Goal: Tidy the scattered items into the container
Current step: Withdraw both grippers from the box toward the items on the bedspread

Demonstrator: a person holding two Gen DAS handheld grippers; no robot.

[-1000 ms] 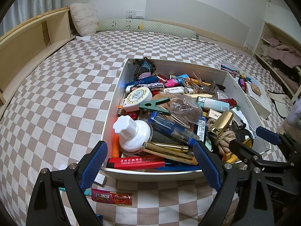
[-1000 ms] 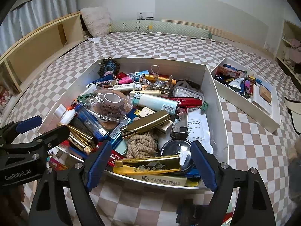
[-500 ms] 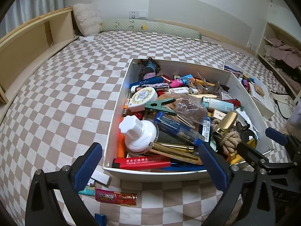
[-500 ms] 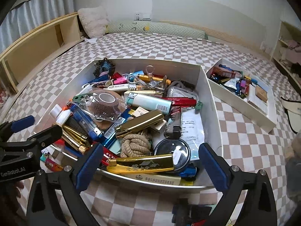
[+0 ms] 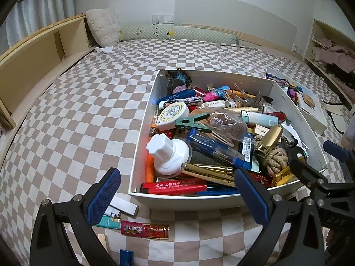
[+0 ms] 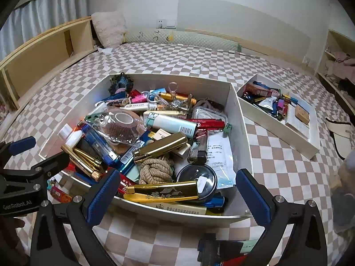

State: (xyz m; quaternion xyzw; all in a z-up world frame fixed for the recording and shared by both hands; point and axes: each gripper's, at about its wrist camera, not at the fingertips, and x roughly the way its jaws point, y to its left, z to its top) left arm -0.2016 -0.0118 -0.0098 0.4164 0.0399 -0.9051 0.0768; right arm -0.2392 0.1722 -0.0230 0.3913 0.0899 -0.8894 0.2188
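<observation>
Our left claw point(image 5: 177, 197) and right claw point(image 6: 178, 196) have just spread wide, holding nothing. Near us, a red rectangular lighter point(image 5: 144, 231) lies on the checkered bed point(image 5: 77, 115); beyond sits the crammed white cardboard box point(image 5: 142, 153).

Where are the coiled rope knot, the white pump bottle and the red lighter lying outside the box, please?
rope knot point(image 6: 156, 170): right wrist view, centre of coil.
white pump bottle point(image 5: 169, 155): left wrist view, its shoulder.
red lighter point(image 5: 145, 231): left wrist view, mid-body.

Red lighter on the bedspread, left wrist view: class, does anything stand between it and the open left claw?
Nothing visible does: the red lighter lies bare on the bedspread just below the left claw, in front of the box.
</observation>
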